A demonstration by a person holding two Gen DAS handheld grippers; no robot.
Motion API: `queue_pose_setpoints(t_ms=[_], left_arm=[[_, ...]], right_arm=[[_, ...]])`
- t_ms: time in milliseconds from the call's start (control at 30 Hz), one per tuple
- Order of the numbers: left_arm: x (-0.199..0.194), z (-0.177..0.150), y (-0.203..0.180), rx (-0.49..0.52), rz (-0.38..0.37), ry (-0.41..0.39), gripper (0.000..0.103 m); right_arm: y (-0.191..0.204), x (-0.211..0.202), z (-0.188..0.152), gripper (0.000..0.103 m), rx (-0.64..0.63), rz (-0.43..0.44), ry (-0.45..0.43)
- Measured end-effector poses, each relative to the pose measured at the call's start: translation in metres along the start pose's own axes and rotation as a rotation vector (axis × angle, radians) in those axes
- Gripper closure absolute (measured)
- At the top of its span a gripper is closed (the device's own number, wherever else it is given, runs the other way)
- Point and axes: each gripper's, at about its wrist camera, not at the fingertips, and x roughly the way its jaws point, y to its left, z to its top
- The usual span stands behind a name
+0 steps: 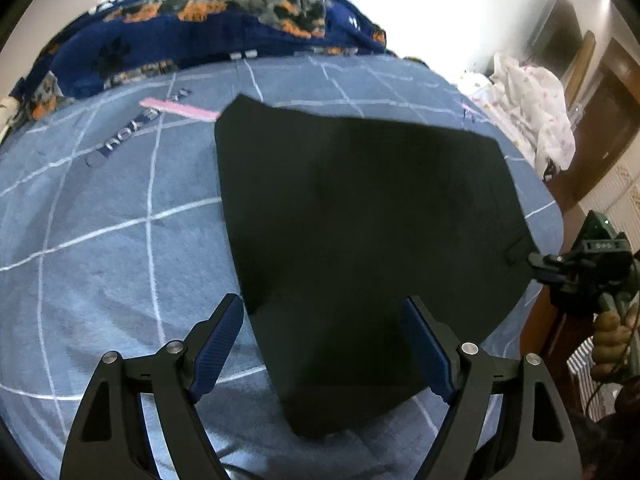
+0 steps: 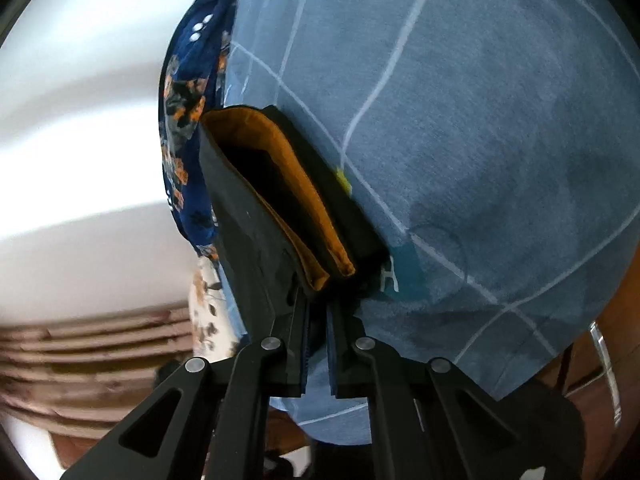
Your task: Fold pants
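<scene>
Both views: strong fisheye bending, dark vignette in the corners. Left wrist: wall (image 1: 400,8) blown out white by glare; black pants (image 1: 360,208) show almost no surface detail; slight motion blur along their far edge. Right wrist: wall overexposed at left, curtains (image 2: 92,360) smeared by blur; bed sheet (image 2: 500,140) evenly lit, soft shadow near the pants.

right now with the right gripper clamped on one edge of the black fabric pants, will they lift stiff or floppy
Probably floppy: the black fabric pants lie flat on the blue checked bedsheet. At the right gripper the pinched edge parts into layers, showing orange lining, so layers may slip apart and the rest will likely drape.
</scene>
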Motion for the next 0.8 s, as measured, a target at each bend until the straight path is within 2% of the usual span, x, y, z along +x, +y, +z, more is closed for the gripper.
queue_pose_setpoints(t_ms=[167,267,433,533,800], left_arm=[[0.014,-0.006,0.009,-0.055,-0.032,0.026,0.022],[0.016,-0.008,0.012,-0.078,-0.046,0.028,0.02],[0.017,-0.008,0.01,-0.07,-0.038,0.02,0.019],[0.018,-0.008,0.01,-0.071,-0.039,0.019,0.019],[0.018,-0.008,0.01,-0.072,-0.037,0.017,0.018]], right_arm=[[-0.006,-0.003,0.002,0.097,0.046,0.032,0.016],[-0.002,-0.005,0.001,0.093,0.043,0.039,0.02],[0.013,-0.015,0.001,0.085,-0.004,0.003,-0.005],[0.022,-0.023,0.003,0.075,-0.037,-0.01,-0.032],[0.029,-0.023,0.011,0.074,-0.071,-0.059,-0.055]])
